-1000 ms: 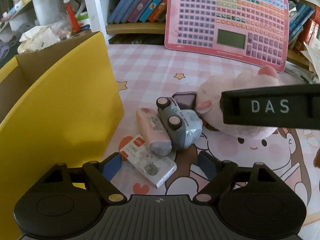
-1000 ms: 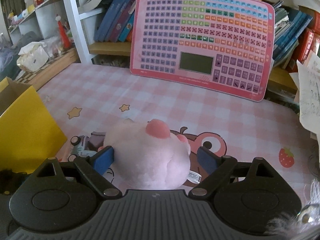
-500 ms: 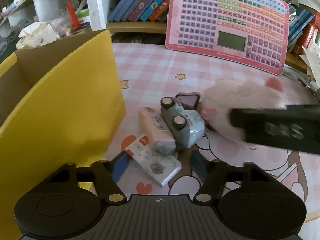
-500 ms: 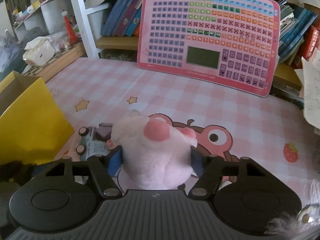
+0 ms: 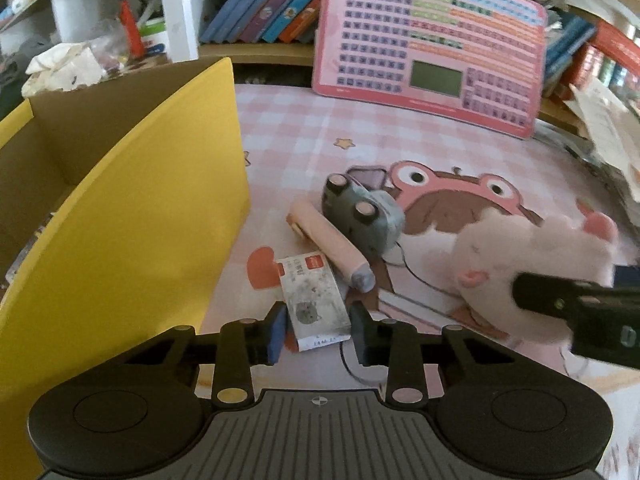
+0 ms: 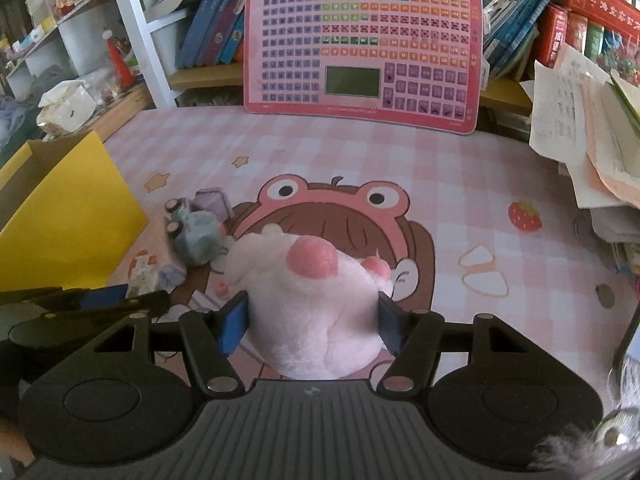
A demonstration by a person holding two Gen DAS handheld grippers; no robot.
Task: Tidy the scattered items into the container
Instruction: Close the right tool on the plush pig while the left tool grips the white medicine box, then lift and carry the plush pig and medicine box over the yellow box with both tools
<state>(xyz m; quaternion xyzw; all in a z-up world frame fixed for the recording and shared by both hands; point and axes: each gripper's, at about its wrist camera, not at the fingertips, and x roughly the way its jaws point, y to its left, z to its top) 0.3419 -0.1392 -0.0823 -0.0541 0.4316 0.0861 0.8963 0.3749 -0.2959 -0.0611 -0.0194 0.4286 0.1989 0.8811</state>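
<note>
box [image 5: 132,240]: inside mostly hidden | left gripper [image 5: 318,330]: narrow, astride packet [image 5: 314,300] | right gripper [image 6: 312,322]: clamps plush [image 6: 312,300]

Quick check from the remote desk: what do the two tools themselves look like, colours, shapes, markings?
Both look alike. The left tool and the right tool each have a matte black body with a ribbed grey centre plate bearing a small crosshair mark, round discs either side, black linkage arms with silver rivets, and blue pads on the fingers. No cables or sleeves are visible.

Pink plush toy [image 6: 316,300] between right gripper [image 6: 314,326] pads
</note>
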